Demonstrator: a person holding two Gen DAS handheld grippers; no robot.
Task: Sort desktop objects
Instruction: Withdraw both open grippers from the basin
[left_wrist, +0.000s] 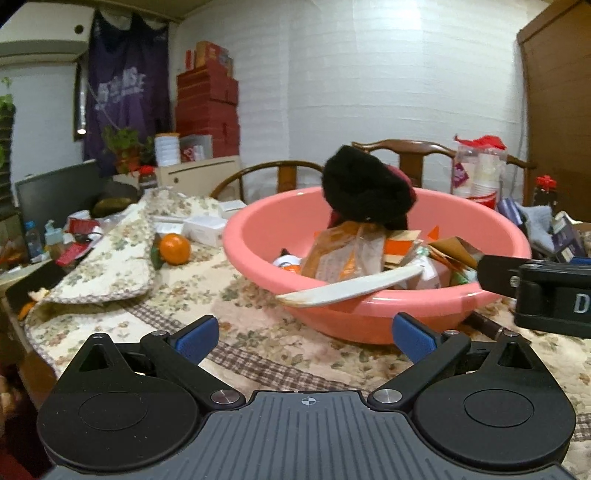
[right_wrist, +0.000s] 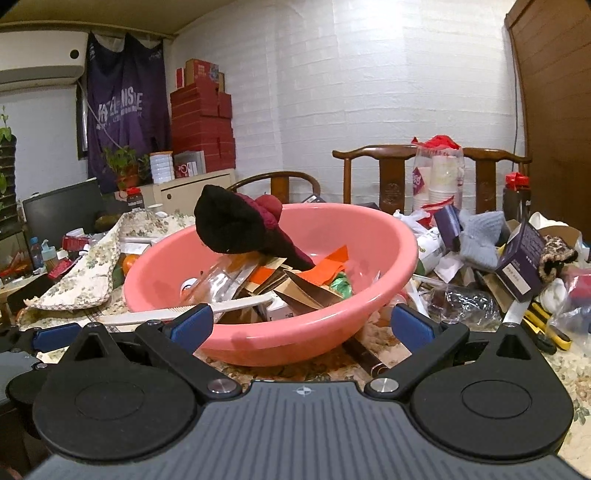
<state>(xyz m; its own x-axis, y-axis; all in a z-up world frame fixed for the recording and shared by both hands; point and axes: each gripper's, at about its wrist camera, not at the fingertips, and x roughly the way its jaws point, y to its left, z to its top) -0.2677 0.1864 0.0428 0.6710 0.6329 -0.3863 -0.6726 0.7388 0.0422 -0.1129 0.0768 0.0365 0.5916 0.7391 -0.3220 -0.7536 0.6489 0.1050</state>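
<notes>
Both tools, left (left_wrist: 303, 334) and right (right_wrist: 301, 325), gape empty before the basin (right_wrist: 369, 229); I'd approach the clutter (right_wrist: 517, 266) low and slow.

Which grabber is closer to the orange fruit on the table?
Left. The left gripper faces the basin's left side, with the orange in plain sight ahead-left. The right gripper sits further right; from there the orange peeks from behind the pink basin.
</notes>
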